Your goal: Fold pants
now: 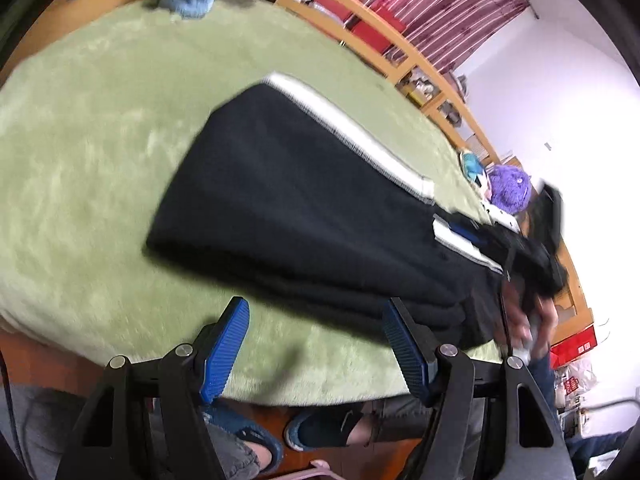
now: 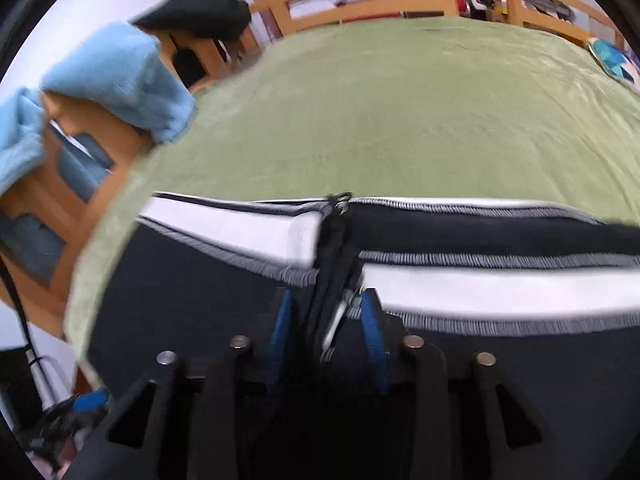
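Black pants [image 1: 288, 208] with a white side stripe lie folded on the green blanket [image 1: 100, 140]. My left gripper [image 1: 316, 312] is open and empty, hovering just in front of the pants' near edge. My right gripper [image 2: 326, 308] is shut on a bunched fold of the pants [image 2: 332, 248], with the blue pads [image 2: 370, 320] pressing the black fabric between them. In the left wrist view the right gripper [image 1: 472, 236] shows at the pants' far right end, held by a hand.
A wooden bed rail [image 1: 400, 40] runs along the far side of the blanket. A light blue towel [image 2: 116, 76] hangs over a wooden frame at the left. A purple plush toy [image 1: 510, 188] lies near the rail.
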Action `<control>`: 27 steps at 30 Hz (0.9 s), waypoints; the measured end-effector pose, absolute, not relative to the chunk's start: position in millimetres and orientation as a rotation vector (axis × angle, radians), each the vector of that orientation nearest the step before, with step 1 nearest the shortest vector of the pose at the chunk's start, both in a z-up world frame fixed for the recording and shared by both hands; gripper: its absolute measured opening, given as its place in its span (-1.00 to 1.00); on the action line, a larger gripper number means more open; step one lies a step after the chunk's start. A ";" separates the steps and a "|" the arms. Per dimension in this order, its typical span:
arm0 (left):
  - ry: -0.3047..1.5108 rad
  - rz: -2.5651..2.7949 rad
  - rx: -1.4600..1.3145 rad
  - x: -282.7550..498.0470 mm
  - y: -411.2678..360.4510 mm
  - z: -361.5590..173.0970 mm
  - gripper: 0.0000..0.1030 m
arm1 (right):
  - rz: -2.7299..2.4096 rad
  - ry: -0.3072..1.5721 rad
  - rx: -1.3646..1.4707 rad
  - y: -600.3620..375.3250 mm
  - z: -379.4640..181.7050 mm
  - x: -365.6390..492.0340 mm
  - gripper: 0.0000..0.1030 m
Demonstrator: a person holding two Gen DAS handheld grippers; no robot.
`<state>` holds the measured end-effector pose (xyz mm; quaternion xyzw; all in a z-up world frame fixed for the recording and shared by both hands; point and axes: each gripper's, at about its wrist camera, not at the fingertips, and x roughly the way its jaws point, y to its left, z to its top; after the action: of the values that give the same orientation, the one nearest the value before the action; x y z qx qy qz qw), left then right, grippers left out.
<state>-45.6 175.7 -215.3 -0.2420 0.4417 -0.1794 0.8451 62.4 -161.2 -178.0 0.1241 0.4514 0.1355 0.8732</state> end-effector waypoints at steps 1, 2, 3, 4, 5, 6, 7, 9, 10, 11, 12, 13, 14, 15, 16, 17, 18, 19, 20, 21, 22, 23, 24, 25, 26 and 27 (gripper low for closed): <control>0.924 -0.367 -0.510 -44.7 176.3 -212.9 0.31 | 0.302 0.927 0.285 -164.2 -173.2 49.8 -0.18; 0.916 -0.353 -0.514 -43.6 177.4 -211.0 0.31 | 0.328 0.919 0.314 -166.3 -169.1 33.6 -0.11; 0.907 -0.337 -0.523 -42.9 178.5 -209.7 0.31 | 0.348 0.920 0.323 -161.7 -168.4 25.4 -0.11; 0.901 -0.315 -0.540 -41.2 180.3 -209.4 0.31 | 0.367 0.922 0.328 -159.8 -168.7 14.4 -0.11; 0.904 -0.293 -0.557 -38.9 181.0 -209.2 0.31 | 0.380 0.925 0.330 -155.4 -170.4 5.3 -0.11; 0.910 -0.273 -0.576 -37.3 183.0 -210.2 0.31 | 0.395 0.929 0.329 -150.6 -172.5 -2.4 -0.12; 0.915 -0.263 -0.593 -35.8 184.7 -211.2 0.31 | 0.419 0.938 0.324 -144.3 -176.3 -10.3 -0.14; 0.926 -0.233 -0.593 -33.8 186.5 -210.7 0.31 | 0.439 0.952 0.286 -129.9 -185.8 -18.1 -0.78; 0.923 -0.204 -0.589 -34.5 188.0 -209.6 0.31 | 0.435 0.962 0.268 -126.4 -189.3 -22.3 -0.78; 0.921 -0.190 -0.590 -34.8 191.5 -209.3 0.31 | 0.437 0.958 0.257 -124.3 -191.6 -26.2 -0.79; 0.917 -0.171 -0.593 -36.4 193.6 -208.8 0.31 | 0.461 0.944 0.275 -125.9 -190.7 -32.3 -0.80; 0.908 -0.160 -0.605 -37.7 197.2 -208.4 0.31 | 0.493 0.937 0.303 -128.2 -188.4 -35.4 -0.80; 0.900 -0.155 -0.614 -39.4 200.8 -209.6 0.33 | 0.516 0.929 0.333 -132.0 -186.0 -40.5 -0.80; 0.894 -0.140 -0.623 -38.6 203.2 -211.9 0.35 | 0.511 0.925 0.343 -134.7 -185.1 -44.0 -0.80; 0.892 -0.125 -0.629 -37.8 205.1 -214.4 0.36 | 0.495 0.933 0.324 -134.4 -187.9 -45.1 -0.79; 0.889 -0.098 -0.645 -35.6 208.2 -219.5 0.36 | 0.479 0.949 0.296 -132.2 -193.2 -43.0 -0.78; 0.891 -0.082 -0.658 -33.2 209.5 -223.1 0.36 | 0.450 0.987 0.270 -130.4 -203.7 -38.4 -0.76; 0.905 -0.056 -0.681 -29.4 212.4 -230.3 0.36 | 0.440 1.006 0.281 -132.2 -210.5 -35.7 -0.76; 0.921 -0.044 -0.701 -27.3 215.9 -236.5 0.36 | 0.446 1.007 0.308 -135.0 -213.7 -34.6 -0.68; 0.931 -0.048 -0.726 -23.4 218.0 -242.1 0.36 | 0.461 1.004 0.328 -138.2 -212.6 -34.8 -0.44; 0.931 -0.061 -0.746 -20.9 222.0 -247.6 0.37 | 0.463 1.011 0.327 -141.2 -208.7 -34.1 -0.29; 0.931 -0.069 -0.748 -19.2 224.6 -250.6 0.38 | 0.463 1.006 0.331 -145.0 -204.4 -33.7 -0.10; 0.927 -0.081 -0.743 -15.8 223.5 -252.1 0.39 | 0.458 0.974 0.352 -152.9 -198.1 -34.5 -0.02; 0.923 -0.094 -0.740 -13.5 221.9 -252.8 0.39 | 0.451 0.946 0.368 -157.5 -194.9 -34.4 0.05; 0.925 -0.111 -0.740 -10.7 220.1 -253.5 0.40 | 0.439 0.930 0.377 -162.6 -192.6 -32.2 0.16; 0.935 -0.118 -0.738 -5.6 217.0 -254.4 0.41 | 0.417 0.936 0.378 -167.1 -192.8 -26.8 0.16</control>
<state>-5.6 217.0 -254.4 -0.3472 0.4403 -0.0553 0.8262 -26.8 -167.1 -192.8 0.1796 0.4449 0.1983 0.8547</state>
